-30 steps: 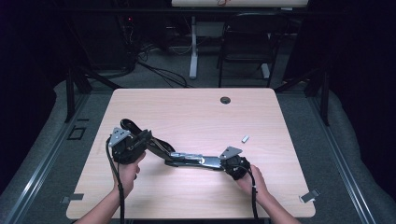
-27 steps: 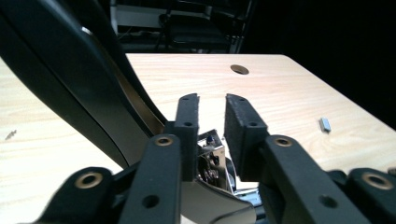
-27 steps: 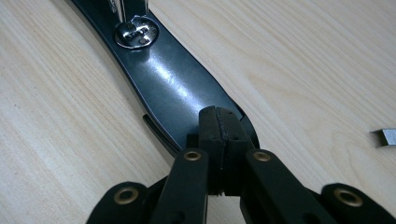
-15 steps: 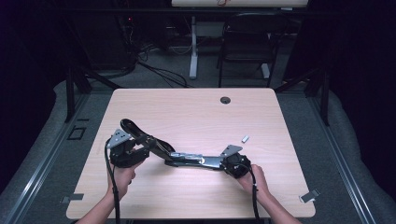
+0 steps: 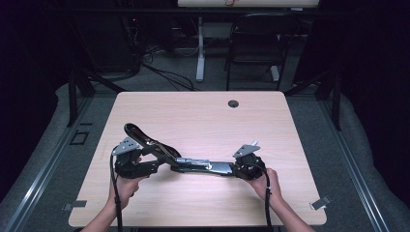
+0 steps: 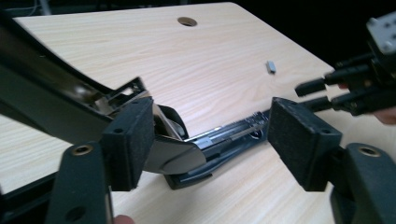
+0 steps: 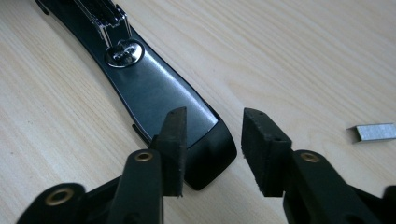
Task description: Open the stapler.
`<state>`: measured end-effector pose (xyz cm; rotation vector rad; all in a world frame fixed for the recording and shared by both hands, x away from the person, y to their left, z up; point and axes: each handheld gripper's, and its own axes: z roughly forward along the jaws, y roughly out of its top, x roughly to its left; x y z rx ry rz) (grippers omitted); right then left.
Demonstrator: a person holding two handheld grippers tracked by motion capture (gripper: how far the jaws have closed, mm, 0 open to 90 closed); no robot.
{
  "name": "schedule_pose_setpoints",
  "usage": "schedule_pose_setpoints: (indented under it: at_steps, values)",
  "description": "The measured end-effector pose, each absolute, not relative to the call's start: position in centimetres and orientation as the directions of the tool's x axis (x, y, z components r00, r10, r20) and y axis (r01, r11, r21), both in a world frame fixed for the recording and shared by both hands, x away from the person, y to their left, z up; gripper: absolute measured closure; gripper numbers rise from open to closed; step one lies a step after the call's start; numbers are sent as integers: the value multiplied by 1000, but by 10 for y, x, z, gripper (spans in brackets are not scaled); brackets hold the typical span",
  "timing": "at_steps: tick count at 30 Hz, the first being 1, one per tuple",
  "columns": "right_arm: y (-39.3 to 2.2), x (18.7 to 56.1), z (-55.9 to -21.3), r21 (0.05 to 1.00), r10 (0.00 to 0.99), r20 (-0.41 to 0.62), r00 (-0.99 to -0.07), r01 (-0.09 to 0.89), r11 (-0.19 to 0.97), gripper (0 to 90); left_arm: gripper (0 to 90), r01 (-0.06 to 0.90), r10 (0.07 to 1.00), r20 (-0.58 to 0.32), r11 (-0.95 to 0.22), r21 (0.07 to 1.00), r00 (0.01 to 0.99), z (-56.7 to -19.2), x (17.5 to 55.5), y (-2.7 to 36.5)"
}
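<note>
Stapler (image 5: pixel 193 164): opened flat on the table (image 5: pixel 203 121), spanning from left gripper (image 6: pixel 210 135) to right gripper (image 7: pixel 212 149). Both jaw pairs have just been opening and now stand apart, gripping nothing. Judged rigid, heavy, smooth-surfaced; grasp base edges, avoiding the hinged arm.

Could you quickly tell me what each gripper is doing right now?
Left gripper: open, jaws just opening around the stapler's lid.
Right gripper: open, just opening, at its base.
</note>
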<state>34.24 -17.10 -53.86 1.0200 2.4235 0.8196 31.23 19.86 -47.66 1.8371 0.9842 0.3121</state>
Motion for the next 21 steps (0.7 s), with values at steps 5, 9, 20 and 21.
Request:
schedule_pose_setpoints:
  at_steps: [5, 9, 20, 21]
  values:
    - [-177, 345, -538, 645, 740, -92, -667, 526, 554, 516, 246, 508, 719, -205, -233, 829, 664, -479, 309, 197]
    - [-178, 348, -536, 626, 751, -85, -655, 551, 552, 386, 212, 520, 700, -185, -301, 799, 690, -484, 307, 197]
    - [-184, 354, -532, 608, 757, -49, -652, 581, 540, 227, 118, 577, 694, -196, -370, 728, 692, -495, 310, 202]
    - [-185, 356, -532, 611, 754, -36, -655, 583, 535, 224, 102, 584, 694, -201, -375, 720, 692, -496, 310, 202]
